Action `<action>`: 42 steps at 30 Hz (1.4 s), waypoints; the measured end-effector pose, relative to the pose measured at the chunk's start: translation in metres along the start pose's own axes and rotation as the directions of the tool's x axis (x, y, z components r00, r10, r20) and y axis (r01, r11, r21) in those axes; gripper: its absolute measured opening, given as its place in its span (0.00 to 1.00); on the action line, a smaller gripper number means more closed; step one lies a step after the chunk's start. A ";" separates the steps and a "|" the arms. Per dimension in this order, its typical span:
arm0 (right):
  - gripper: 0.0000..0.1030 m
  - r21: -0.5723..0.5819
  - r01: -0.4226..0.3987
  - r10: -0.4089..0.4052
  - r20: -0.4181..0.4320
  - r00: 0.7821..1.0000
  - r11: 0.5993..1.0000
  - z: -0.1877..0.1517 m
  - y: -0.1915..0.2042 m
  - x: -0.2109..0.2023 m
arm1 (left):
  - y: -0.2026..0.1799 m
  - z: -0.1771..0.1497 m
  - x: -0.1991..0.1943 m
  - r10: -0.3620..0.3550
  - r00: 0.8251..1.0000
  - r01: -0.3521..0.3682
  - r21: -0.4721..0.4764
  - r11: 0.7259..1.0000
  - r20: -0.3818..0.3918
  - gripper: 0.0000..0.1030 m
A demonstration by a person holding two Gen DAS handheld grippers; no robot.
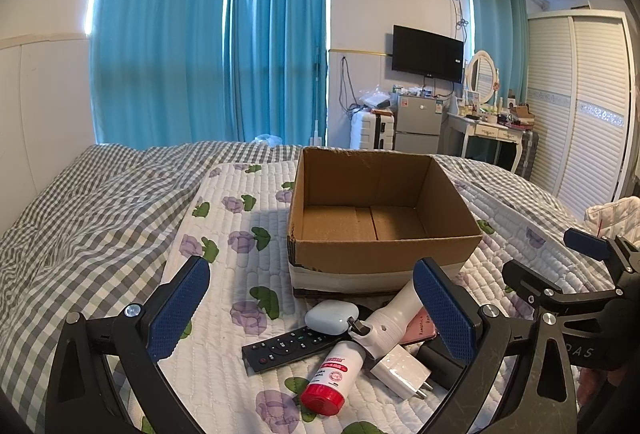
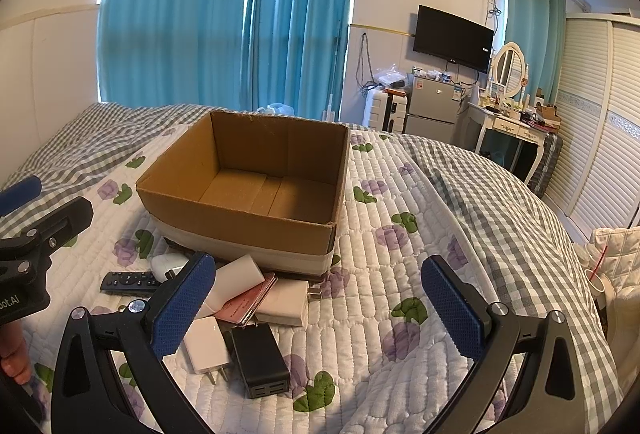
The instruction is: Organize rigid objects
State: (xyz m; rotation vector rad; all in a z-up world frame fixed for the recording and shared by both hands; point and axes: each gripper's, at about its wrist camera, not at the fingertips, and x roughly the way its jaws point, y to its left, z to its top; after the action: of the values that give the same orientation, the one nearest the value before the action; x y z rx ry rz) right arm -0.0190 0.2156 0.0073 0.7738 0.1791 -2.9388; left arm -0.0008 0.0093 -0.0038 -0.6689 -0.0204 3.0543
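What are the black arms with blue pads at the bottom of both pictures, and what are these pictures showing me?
They are two hand-held grippers, one in each of a person's hands; no robot is there. Each carries a camera looking forward along its fingers, so one picture is from the left gripper and the other from the right gripper. Both are open and hold nothing.

They hover over a bed with a flowered quilt. On it stands an empty cardboard box. In front of the box lies a small pile: a remote control, a white earbud case, a red-capped bottle, a white charger plug, a black charger and a pink booklet.
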 end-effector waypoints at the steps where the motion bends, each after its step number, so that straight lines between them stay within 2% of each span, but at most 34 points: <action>1: 1.00 -0.003 -0.001 0.001 0.000 1.000 1.000 0.000 0.000 0.000 | 0.000 0.000 0.000 0.001 1.000 -0.001 0.000 1.000 0.000 1.00; 8: 1.00 -0.020 -0.031 0.030 -0.038 0.999 0.999 -0.001 0.003 0.006 | -0.003 -0.002 0.004 -0.012 1.000 0.013 0.010 1.000 -0.026 1.00; 11: 1.00 -0.035 -0.041 0.037 -0.112 0.993 0.999 -0.004 0.006 0.020 | -0.006 -0.006 0.013 -0.022 0.996 0.024 0.021 0.999 -0.082 1.00; 15: 0.99 -0.069 -0.069 0.050 -0.242 0.969 0.995 -0.017 0.013 0.045 | -0.009 -0.016 0.025 -0.001 0.988 0.009 0.052 0.999 -0.153 1.00; 19: 0.86 -0.101 -0.102 0.063 -0.329 0.942 0.990 -0.030 0.020 0.063 | -0.012 -0.028 0.037 0.022 0.971 -0.005 0.073 0.997 -0.236 1.00; 20: 0.80 -0.101 -0.118 0.076 -0.347 0.935 0.988 -0.032 0.022 0.065 | -0.012 -0.031 0.039 0.026 0.967 -0.007 0.077 0.997 -0.252 1.00; 22: 0.76 -0.097 -0.161 0.113 -0.382 0.917 0.982 -0.037 0.025 0.070 | -0.013 -0.036 0.043 0.024 0.958 -0.001 0.082 0.997 -0.287 1.00; 24: 0.75 -0.104 -0.186 0.125 -0.426 0.896 0.977 -0.044 0.029 0.075 | -0.013 -0.040 0.049 0.025 0.945 0.005 0.090 0.996 -0.326 1.00; 31: 0.56 -0.073 -0.219 0.149 -0.526 0.837 0.973 -0.061 0.031 0.096 | -0.016 -0.058 0.065 0.012 0.894 0.040 0.107 0.993 -0.448 1.00; 33: 0.45 -0.050 -0.248 0.185 -0.527 0.829 0.967 -0.061 0.030 0.095 | -0.015 -0.065 0.074 0.000 0.867 0.057 0.098 0.994 -0.498 0.90; 34: 0.43 -0.052 -0.251 0.187 -0.525 0.830 0.967 -0.062 0.031 0.093 | -0.015 -0.069 0.079 -0.001 0.853 0.058 0.094 0.994 -0.521 0.87; 36: 0.42 -0.061 -0.248 0.182 -0.518 0.836 0.967 -0.063 0.032 0.090 | -0.015 -0.075 0.086 0.009 0.826 0.056 0.098 0.994 -0.564 0.68; 38: 0.41 -0.054 -0.247 0.185 -0.515 0.837 0.967 -0.064 0.031 0.087 | -0.019 -0.079 0.091 0.001 0.806 0.075 0.103 0.992 -0.592 0.55; 39: 0.41 -0.047 -0.247 0.189 -0.514 0.837 0.968 -0.064 0.029 0.086 | -0.022 -0.081 0.092 -0.011 0.796 0.096 0.109 0.989 -0.605 0.52; 42: 0.40 -0.038 -0.250 0.196 -0.514 0.835 0.967 -0.065 0.028 0.084 | -0.031 -0.082 0.095 0.004 0.787 0.113 0.151 0.982 -0.617 0.52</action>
State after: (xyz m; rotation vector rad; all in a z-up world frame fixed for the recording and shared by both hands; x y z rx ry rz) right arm -0.0571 0.1918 -0.0932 1.4309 0.2555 -2.4244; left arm -0.0524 0.0428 -0.1173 -1.5708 0.2374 2.5781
